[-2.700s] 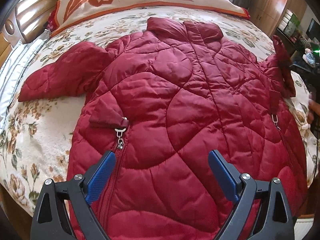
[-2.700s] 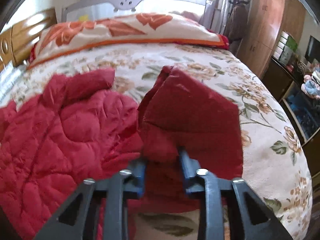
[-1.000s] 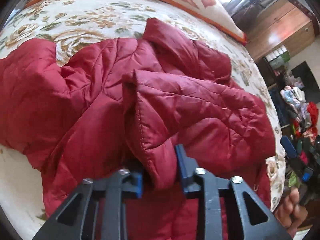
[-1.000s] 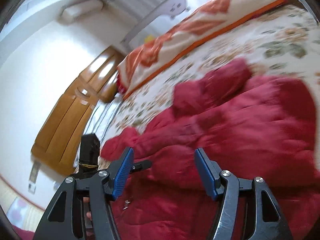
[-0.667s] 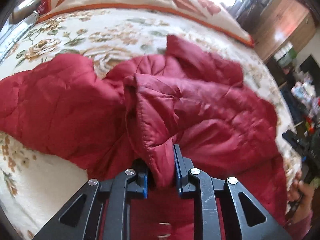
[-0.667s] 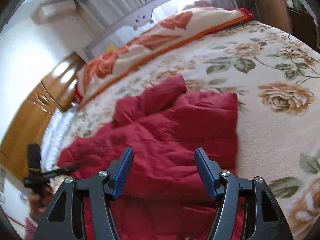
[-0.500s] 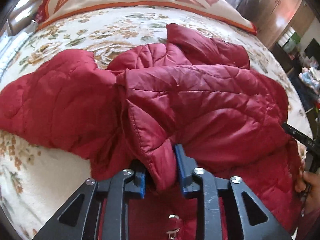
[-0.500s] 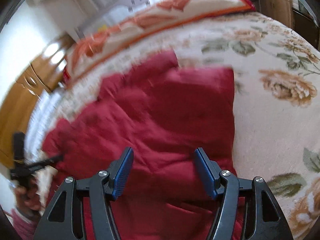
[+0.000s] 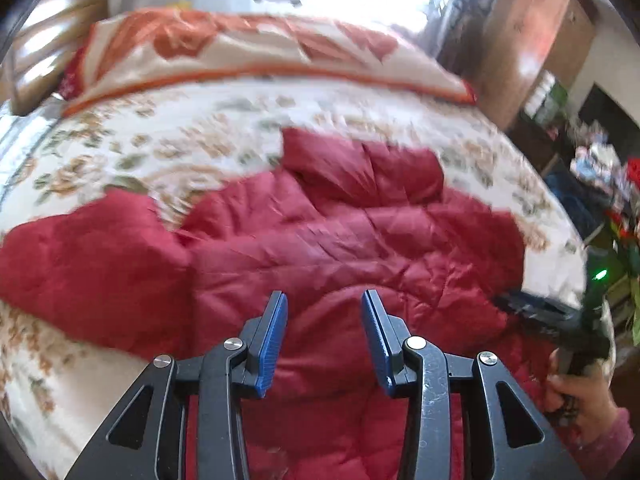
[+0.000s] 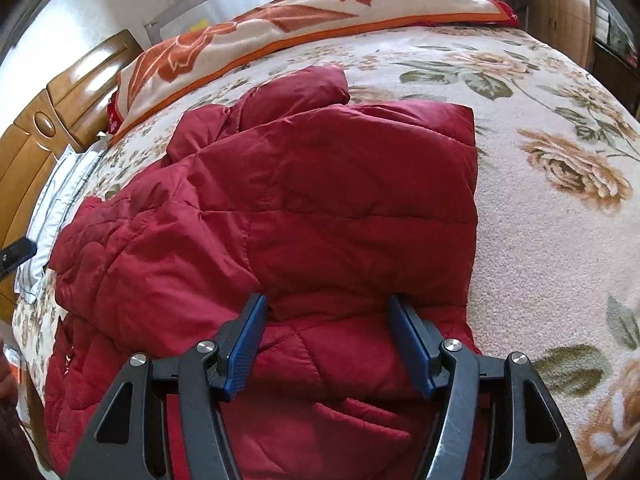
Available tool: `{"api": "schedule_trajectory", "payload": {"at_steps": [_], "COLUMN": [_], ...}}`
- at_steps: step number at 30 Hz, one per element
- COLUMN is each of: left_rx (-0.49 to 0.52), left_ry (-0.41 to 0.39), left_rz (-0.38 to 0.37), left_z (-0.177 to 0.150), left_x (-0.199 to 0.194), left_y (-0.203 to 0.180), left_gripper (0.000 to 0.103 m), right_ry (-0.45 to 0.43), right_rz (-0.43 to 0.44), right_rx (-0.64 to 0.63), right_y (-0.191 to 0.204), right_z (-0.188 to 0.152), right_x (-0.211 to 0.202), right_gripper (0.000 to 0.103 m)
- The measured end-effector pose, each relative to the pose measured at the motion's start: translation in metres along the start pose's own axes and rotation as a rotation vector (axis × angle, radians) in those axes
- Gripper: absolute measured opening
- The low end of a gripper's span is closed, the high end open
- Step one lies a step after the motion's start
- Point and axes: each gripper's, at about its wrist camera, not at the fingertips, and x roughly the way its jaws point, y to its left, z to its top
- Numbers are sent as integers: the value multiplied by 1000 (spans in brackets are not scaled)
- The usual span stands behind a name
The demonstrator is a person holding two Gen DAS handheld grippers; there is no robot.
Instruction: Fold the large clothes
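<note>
A dark red quilted jacket (image 9: pixel 340 240) lies across the floral bed cover, with its collar (image 9: pixel 360 164) towards the headboard. One side is folded over the body into a straight edge (image 10: pixel 474 200). My left gripper (image 9: pixel 324 320) hovers above the jacket's middle. Its jaws are opening and hold nothing. In the right wrist view, my right gripper (image 10: pixel 328 320) stands open low over the folded panel, with fabric beneath its blue pads (image 10: pixel 246 340) but no grip. It also shows at the jacket's right edge in the left wrist view as the right gripper (image 9: pixel 552 316), held by a hand (image 9: pixel 580 396).
The floral bed cover (image 10: pixel 540 240) extends right of the jacket. An orange-patterned blanket (image 10: pixel 280 20) lies along the head of the bed. A wooden headboard panel (image 10: pixel 48 128) stands at the left. A wardrobe (image 9: pixel 532 40) and cluttered shelves (image 9: pixel 600 168) are at the right.
My left gripper has let go of the folded jacket flap and drawn up and back; the flap now lies flat. My right gripper has dipped down over the folded side.
</note>
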Motion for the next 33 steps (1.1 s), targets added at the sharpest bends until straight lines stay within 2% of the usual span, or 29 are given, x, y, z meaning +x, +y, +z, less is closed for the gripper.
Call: {"api": "schedule_trajectory", "payload": {"at_steps": [3, 4, 6, 8, 10, 13, 16, 17, 19, 22, 26, 30, 33], "left_rx": [-3, -14, -48, -62, -57, -49, -61, -63, -60, -70, -121, -160, -188], "left_ry": [126, 146, 146, 143, 144, 144, 142, 139, 128, 111, 84, 59, 21], "left_rz": [51, 49, 23, 14, 23, 31, 14, 7, -1, -16, -82, -103, -86], "left_z": [-8, -10, -16, -15, -14, -15, -18, -26, -26, -27, -37, -49, -54], "left_x": [51, 63, 69, 70, 74, 80, 84, 78, 80, 77, 62, 27, 0], "left_y": [11, 18, 28, 30, 27, 25, 28, 33, 32, 34, 50, 71, 85], "left_gripper": [39, 39, 39, 39, 39, 39, 39, 39, 39, 39, 39, 36, 41], "right_ry": [9, 17, -20, -93, -115, -72, 33, 65, 62, 59, 61, 52, 49], "right_rz": [-4, -9, -6, -4, -21, -7, -50, -67, -66, -57, -58, -65, -66], "right_rx": [-6, -7, -4, -53, -107, -156, -193, -199, -199, -186, -190, -196, -195], "right_y": [2, 3, 8, 22, 38, 57, 68, 68, 64, 62, 62, 64, 64], "right_z": [1, 1, 5, 11, 18, 26, 21, 17, 10, 10, 9, 8, 9], "right_x": [-1, -4, -21, -40, -44, -24, 15, 29, 40, 42, 42, 45, 44], "right_gripper": [65, 62, 62, 63, 64, 63, 63, 63, 64, 64, 65, 65, 65]}}
